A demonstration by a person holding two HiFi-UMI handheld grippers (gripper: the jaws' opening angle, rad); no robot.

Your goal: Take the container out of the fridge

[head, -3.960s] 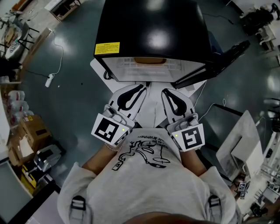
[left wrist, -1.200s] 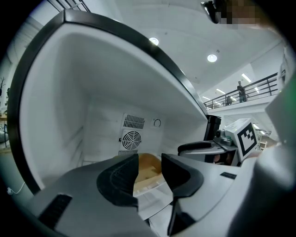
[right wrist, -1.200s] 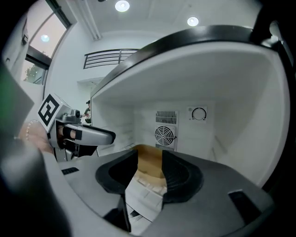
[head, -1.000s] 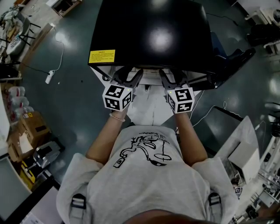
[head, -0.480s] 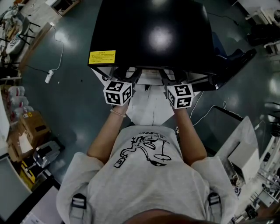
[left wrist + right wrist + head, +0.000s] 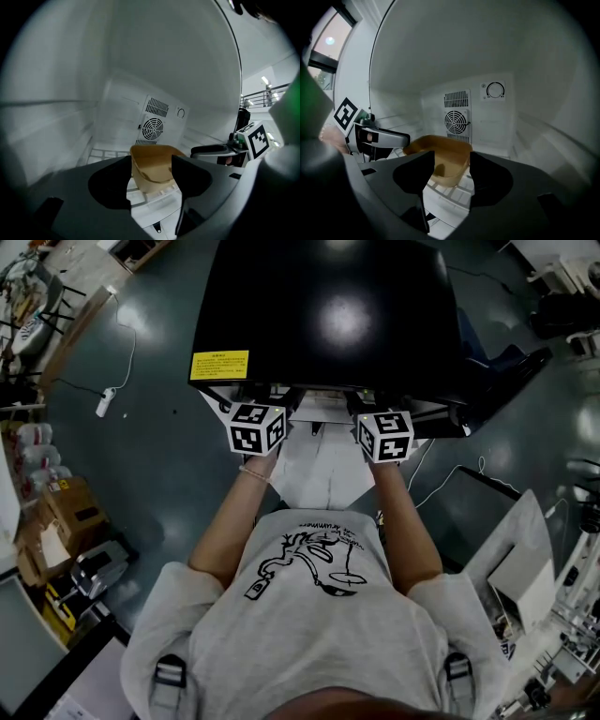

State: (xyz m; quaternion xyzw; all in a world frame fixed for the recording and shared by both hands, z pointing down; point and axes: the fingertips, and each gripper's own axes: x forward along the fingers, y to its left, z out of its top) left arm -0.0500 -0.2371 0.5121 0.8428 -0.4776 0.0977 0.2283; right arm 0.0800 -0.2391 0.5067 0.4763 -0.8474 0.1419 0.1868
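Fridge (image 6: pixel 328 315) interior, white; container (image 6: pixel 440 143) on shelf (image 6: pixel 440 197), mid-back; L gripper (image 6: pixel 151 161), R gripper (image 6: pixel 452 157) jaws just been opening, now wide, container ahead betw. them, untouched; prob light, thin-walled; grab side rims.

Dim and dark-toned from the head view, with a soft white glare patch atop the black fridge (image 6: pixel 344 324) and edges bowed by the lens. Bright and even inside the fridge in both gripper views; heavy black vignette, strong fisheye curving, near jaws blurred and shadowed, green smear at one side
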